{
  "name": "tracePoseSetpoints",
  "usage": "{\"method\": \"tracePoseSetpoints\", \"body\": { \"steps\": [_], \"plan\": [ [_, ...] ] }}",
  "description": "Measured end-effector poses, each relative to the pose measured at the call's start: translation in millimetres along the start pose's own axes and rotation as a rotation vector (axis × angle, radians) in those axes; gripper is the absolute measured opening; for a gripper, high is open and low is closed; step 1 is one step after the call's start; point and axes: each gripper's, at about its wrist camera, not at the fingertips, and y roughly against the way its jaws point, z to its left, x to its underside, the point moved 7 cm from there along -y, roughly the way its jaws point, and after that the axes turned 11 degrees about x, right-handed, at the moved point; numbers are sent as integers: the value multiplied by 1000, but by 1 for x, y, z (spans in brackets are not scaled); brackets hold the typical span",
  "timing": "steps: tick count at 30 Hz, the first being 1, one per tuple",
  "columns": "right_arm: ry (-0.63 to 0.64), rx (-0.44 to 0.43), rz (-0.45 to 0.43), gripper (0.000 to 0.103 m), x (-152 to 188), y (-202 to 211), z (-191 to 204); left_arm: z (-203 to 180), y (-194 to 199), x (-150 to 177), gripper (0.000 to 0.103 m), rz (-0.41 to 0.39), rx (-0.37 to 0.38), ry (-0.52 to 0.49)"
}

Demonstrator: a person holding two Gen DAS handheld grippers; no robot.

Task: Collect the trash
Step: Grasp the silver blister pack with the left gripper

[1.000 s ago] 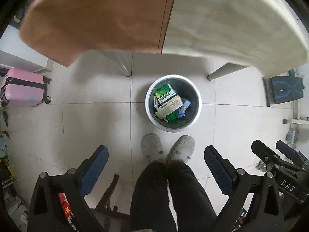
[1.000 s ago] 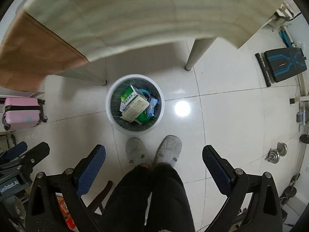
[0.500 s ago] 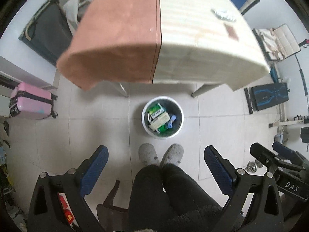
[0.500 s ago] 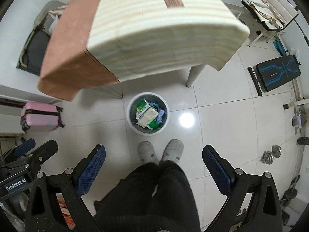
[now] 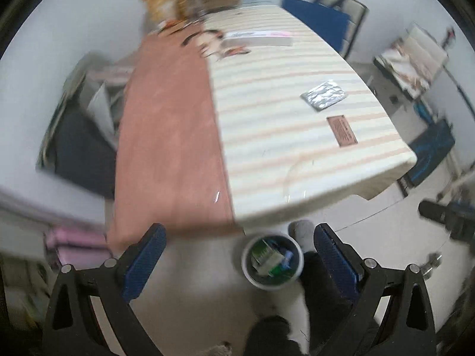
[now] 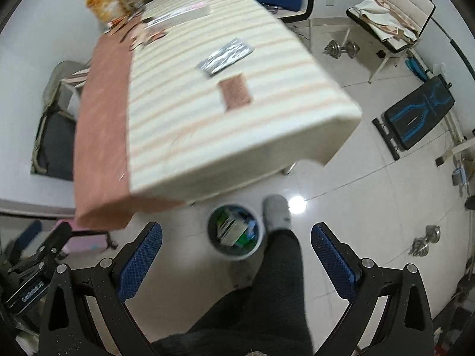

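I see both wrist cameras held high, tilted down and forward over the counter [image 5: 297, 136] from its near end. The left view sits left of the right one. Both share the counter top and the waste bin [image 6: 234, 231] on the floor below.

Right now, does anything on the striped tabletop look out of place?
Two loose pieces lie on the striped table: a crinkled silver foil wrapper and a small brown rectangular packet. They look like leftover trash. Nothing appears spilled.
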Motion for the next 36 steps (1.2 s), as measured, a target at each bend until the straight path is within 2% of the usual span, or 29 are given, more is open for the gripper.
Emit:
{"method": "tracePoseSetpoints", "body": {
  "steps": [5,11,17,21,22,24,26,28,29,31,34,35,36],
  "plan": [
    [6,55,51,101,-90,-65,-33,-39,-61,-80,102,67,2,-172],
    [-8,57,158,101,-177,-135,-62,-85,-156,-163,101,227,41,-310],
    [-19,66,235,101,-235,-184,-87,-118,-226,-209,101,347,71,-477],
    [-33,62,255,101,-257,-196,-95,-135,-256,-212,100,456,177,-545],
    [-41,55,258,101,-263,-197,-96,-138,-261,-209,95,483,203,-548],
    [-50,48,263,101,-267,-199,-97,-141,-266,-204,86,519,226,-545],
    [-59,42,267,101,-273,-199,-98,-142,-263,-203,83,507,233,-544],
    [-65,34,268,101,-279,-198,-97,-138,-259,-206,70,487,232,-514],
    [-65,31,267,101,-282,-197,-95,-134,-256,-207,66,482,246,-474],
    [-54,25,261,101,-291,-194,-89,-120,-256,-210,65,478,257,-382],
    [-22,18,243,101,-306,-189,-74,-90,-255,-206,65,453,194,-255],
    [-10,17,237,101,-310,-187,-69,-76,-253,-204,65,442,172,-197],
    [7,16,229,101,-316,-185,-62,-57,-251,-201,65,425,159,-94]
  ]
}}
